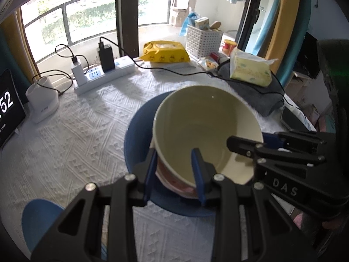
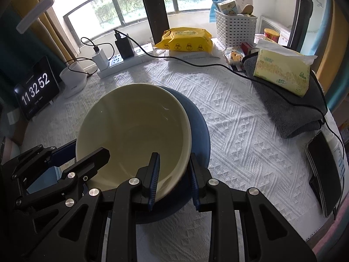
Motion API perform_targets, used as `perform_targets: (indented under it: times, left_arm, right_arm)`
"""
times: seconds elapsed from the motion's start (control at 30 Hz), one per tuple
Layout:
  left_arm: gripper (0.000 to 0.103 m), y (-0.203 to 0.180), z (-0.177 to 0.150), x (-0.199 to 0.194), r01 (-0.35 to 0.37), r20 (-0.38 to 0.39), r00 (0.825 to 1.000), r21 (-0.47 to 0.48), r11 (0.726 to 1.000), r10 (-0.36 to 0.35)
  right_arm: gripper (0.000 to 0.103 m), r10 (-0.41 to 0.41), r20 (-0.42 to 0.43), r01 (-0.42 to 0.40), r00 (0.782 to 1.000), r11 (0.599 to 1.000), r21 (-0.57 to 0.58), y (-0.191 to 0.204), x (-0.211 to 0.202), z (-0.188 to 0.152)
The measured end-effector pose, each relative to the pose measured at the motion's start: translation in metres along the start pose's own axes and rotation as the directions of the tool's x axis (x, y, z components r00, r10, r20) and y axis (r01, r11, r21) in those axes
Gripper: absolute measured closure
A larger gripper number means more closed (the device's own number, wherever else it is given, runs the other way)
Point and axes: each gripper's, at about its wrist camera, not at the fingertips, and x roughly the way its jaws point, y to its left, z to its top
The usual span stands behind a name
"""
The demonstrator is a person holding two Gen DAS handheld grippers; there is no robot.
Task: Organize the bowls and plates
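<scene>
Left gripper (image 1: 175, 172) and right gripper (image 2: 173, 180): jaws of each narrowed onto opposite sides of the bowl (image 1: 207, 135) rim, one pad inside, one outside. Bowl tilted, over the blue plate (image 1: 139, 131) on the desk (image 1: 87, 135). Second blue dish (image 1: 39, 220) near left. Right: phone (image 2: 325, 170), grey towel (image 2: 290, 109) under tissue pack (image 2: 283, 72). Far: power strip (image 1: 102, 76), yellow wipes (image 1: 165, 52), basket (image 1: 202, 41).
</scene>
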Motion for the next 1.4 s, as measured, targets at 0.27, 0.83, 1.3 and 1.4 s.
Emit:
perform_targets:
  times: [0.27,0.83,1.3,1.4]
  left_arm:
    - [0.070,0.003,-0.005,0.002,0.008,-0.022,1.000,-0.006,1.000,-0.008]
    - [0.070,0.008,-0.009,0.001,0.017,-0.033,0.999,-0.028,0.999,-0.018]
    - [0.069,0.014,-0.005,-0.017,0.032,0.008,0.999,-0.043,0.999,-0.032]
    - [0.069,0.014,-0.005,-0.020,0.036,0.015,0.999,-0.048,0.998,-0.035]
  right_arm:
    - [0.075,-0.014,-0.017,0.013,1.000,1.000,-0.027,0.004,0.001,0.000]
    - [0.066,-0.053,-0.042,0.048,0.998,0.992,-0.114,0.018,0.009,0.001]
    - [0.064,0.010,0.034,-0.008,0.999,0.998,-0.064,0.011,-0.023,0.008]
    - [0.064,0.013,0.053,-0.010,0.999,0.998,-0.058,0.007,-0.031,0.010]
